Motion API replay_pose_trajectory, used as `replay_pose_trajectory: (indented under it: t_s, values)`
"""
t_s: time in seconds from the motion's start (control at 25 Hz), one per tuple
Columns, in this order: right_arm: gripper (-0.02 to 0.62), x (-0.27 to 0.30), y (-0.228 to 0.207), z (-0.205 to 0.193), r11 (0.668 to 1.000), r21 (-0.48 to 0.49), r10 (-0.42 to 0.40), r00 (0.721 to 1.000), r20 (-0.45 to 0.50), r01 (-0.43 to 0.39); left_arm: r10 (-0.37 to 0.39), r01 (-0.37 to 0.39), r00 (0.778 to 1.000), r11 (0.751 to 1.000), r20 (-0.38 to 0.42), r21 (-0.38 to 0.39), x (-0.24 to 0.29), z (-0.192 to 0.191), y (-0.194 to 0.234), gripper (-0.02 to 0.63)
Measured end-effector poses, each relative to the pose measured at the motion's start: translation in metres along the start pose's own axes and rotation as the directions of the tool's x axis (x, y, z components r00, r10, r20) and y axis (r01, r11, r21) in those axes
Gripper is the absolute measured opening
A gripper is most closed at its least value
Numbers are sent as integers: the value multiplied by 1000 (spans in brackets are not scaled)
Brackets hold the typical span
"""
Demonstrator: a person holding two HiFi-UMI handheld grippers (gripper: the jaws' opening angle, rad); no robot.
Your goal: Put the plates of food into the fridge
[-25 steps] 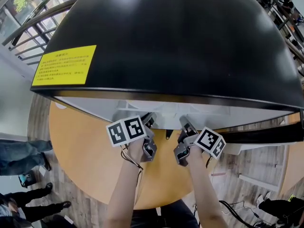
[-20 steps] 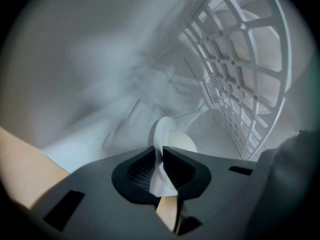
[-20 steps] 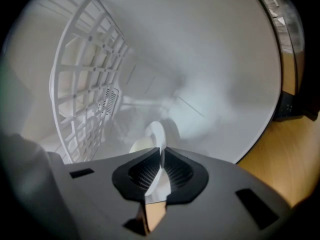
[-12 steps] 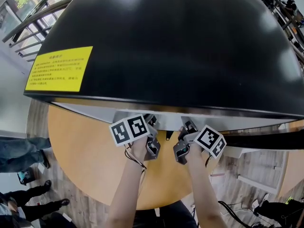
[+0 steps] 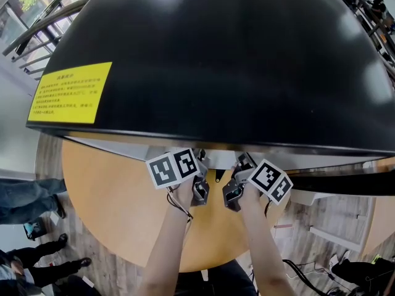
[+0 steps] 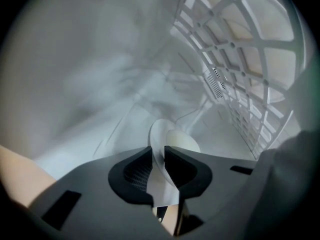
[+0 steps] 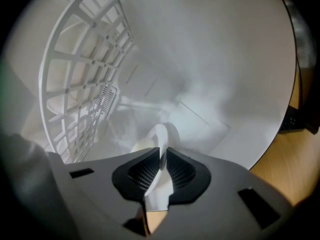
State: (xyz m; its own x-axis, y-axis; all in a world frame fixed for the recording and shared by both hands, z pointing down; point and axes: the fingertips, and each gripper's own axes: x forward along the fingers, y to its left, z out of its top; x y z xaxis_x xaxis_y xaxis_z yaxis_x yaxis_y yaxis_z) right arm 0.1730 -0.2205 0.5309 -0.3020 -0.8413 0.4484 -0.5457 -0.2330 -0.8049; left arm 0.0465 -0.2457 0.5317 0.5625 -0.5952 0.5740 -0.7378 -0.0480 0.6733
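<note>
A white plate (image 6: 156, 134) carrying a pale mound of food (image 6: 183, 141) is held on edge inside the white fridge interior (image 6: 100, 74). My left gripper (image 6: 157, 156) is shut on one side of its rim. My right gripper (image 7: 161, 168) is shut on the opposite rim of the plate (image 7: 159, 133). In the head view both grippers reach under the fridge's black top (image 5: 216, 54). Only the left marker cube (image 5: 173, 167) and the right marker cube (image 5: 270, 180) show there; the jaws and the plate are hidden.
A white grid shelf (image 6: 250, 79) stands right of the left gripper, and the same grid shelf (image 7: 82, 69) appears left of the right gripper. A yellow label (image 5: 68, 93) sits on the fridge top. Below lies a round wooden table (image 5: 111, 196). People's legs (image 5: 28, 199) stand at the left.
Both grippers have edged slightly closer together and a little further under the fridge's black top, still holding the plate.
</note>
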Motion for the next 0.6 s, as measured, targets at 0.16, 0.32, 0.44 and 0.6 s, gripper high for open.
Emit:
replay_pose_trajectory:
  t_s: [0.16, 0.32, 0.44, 0.6]
  values:
    - [35, 1, 0, -1, 999, -30, -20, 1000, -6, 20, 35, -35, 999, 997, -11, 63, 0, 1, 0, 71]
    - [48, 2, -1, 0, 990, -125, -62, 998, -10, 61, 82, -76, 996, 987, -30, 144, -1, -1, -2, 84]
    - [60, 3, -2, -2, 971, -216, -111, 994, -17, 105, 136, -126, 990, 967, -29, 223, -2, -1, -1, 92]
    - [67, 3, -4, -4, 949, -282, -154, 988, -25, 141, 177, -163, 984, 946, -25, 278, -2, 0, 1, 95]
